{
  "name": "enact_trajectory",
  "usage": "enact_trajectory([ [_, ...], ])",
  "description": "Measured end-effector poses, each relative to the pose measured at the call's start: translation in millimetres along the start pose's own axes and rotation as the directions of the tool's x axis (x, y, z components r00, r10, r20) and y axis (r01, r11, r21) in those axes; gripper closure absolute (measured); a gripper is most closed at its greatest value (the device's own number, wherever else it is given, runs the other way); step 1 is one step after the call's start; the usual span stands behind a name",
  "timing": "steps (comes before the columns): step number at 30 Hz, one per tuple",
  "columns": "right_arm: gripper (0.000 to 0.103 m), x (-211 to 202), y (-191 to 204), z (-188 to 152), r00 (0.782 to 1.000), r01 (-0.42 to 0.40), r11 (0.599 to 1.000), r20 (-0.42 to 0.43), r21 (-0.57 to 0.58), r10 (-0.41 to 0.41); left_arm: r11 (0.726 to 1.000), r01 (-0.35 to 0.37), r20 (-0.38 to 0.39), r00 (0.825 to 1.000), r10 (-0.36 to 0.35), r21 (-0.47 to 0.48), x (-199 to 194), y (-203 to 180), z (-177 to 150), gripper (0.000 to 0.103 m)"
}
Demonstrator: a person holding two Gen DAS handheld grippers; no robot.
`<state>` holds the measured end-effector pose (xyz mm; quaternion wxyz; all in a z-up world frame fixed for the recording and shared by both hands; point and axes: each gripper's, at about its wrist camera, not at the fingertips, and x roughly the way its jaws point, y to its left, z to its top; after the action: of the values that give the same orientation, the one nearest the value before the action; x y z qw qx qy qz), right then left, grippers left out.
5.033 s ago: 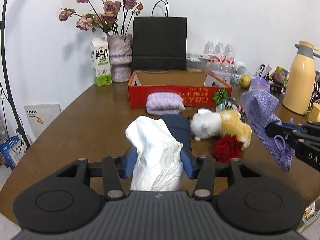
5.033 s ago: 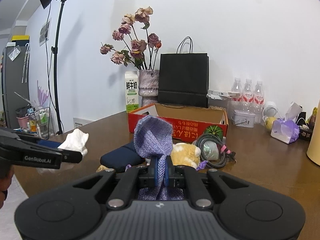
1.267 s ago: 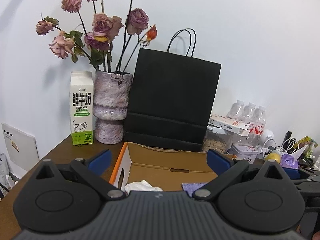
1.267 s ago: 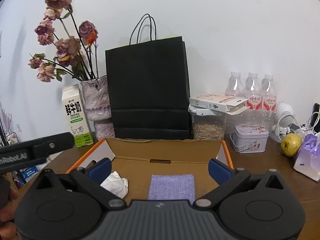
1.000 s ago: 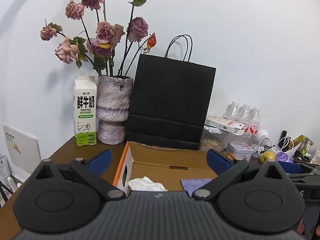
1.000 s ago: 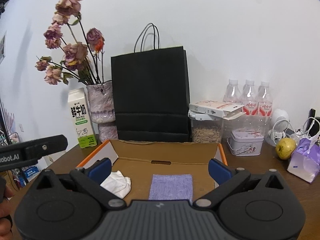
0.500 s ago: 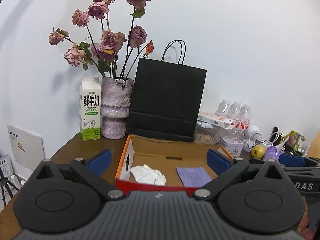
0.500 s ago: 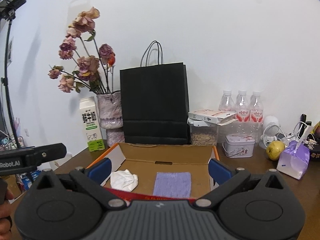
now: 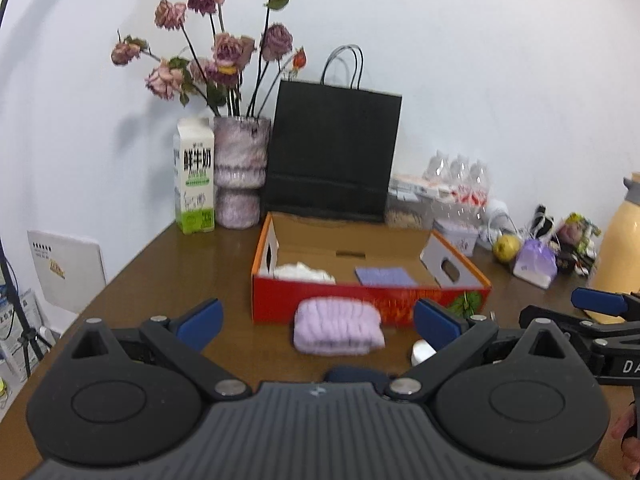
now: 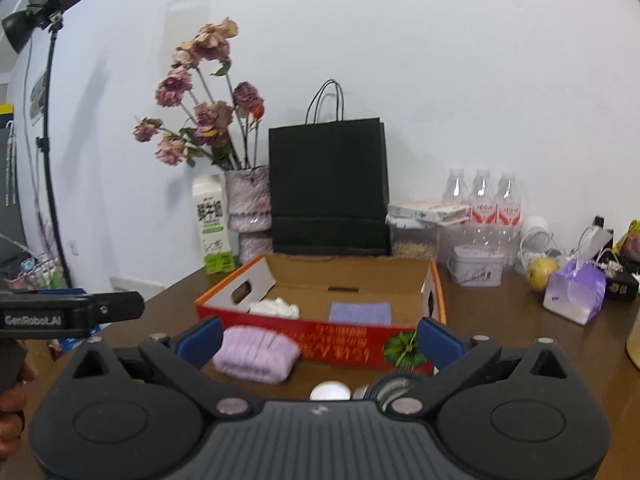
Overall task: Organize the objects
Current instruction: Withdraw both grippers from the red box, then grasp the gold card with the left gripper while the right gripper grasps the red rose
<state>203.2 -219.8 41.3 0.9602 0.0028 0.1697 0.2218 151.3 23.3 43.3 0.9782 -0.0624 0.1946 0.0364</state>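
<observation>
Red cardboard box (image 9: 360, 300) is holding white cloth (image 9: 304, 273) and purple pouch (image 9: 384, 276); we're hovering left tongs (image 9: 318, 320) and right tongs (image 10: 318, 340) apart, empty, judging lilac towel (image 9: 338, 330) on desk (image 9: 200, 280) next.

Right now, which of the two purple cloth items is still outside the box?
The fluffy folded lilac towel, lying on the table against the red box front. The other, a flat woven purple pouch, lies inside the box beside the white cloth.
</observation>
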Motion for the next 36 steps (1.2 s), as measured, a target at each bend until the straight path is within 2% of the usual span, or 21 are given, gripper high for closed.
enact_trajectory([
  [13,0.0,-41.5,5.3,-54.3,0.997,-0.012,1.0,-0.077,0.023,0.014,1.0,-0.027,-0.121,0.992,0.028,0.014,-27.0,5.2,-50.4,0.0],
  [17,0.0,-47.8,3.7,-69.2,0.994,-0.016,0.999,-0.106,0.03,0.019,0.999,-0.031,-0.174,0.984,0.037,0.039,-27.1,2.4,-65.7,0.0],
  [22,0.0,-53.2,2.7,-84.5,0.99,-0.037,0.998,-0.136,0.042,0.043,0.998,-0.018,-0.263,0.964,0.031,0.054,-15.9,-4.4,-85.4,0.0],
  [28,0.0,-52.7,7.1,-94.9,0.986,-0.037,0.999,-0.159,0.027,0.041,0.996,-0.008,-0.301,0.953,0.033,0.084,3.1,-18.2,-103.8,0.001],
  [31,0.0,-52.3,7.7,-97.8,0.985,-0.035,0.999,-0.167,0.022,0.038,0.997,-0.012,-0.305,0.952,0.034,0.075,12.1,-20.8,-110.0,0.009],
  [32,0.0,-51.9,7.5,-98.1,0.985,-0.035,0.999,-0.169,0.023,0.038,0.996,-0.024,-0.283,0.958,0.047,0.084,12.0,-22.3,-110.8,0.02],
  [34,0.0,-50.5,7.2,-98.8,0.984,-0.034,0.999,-0.174,0.026,0.038,0.996,-0.031,-0.263,0.963,0.053,0.087,11.8,-23.8,-111.2,0.031],
  [36,0.0,-48.3,7.4,-99.8,0.983,-0.034,0.999,-0.181,0.026,0.038,0.997,0.005,-0.251,0.968,0.015,0.079,9.8,-25.0,-111.0,0.052],
])
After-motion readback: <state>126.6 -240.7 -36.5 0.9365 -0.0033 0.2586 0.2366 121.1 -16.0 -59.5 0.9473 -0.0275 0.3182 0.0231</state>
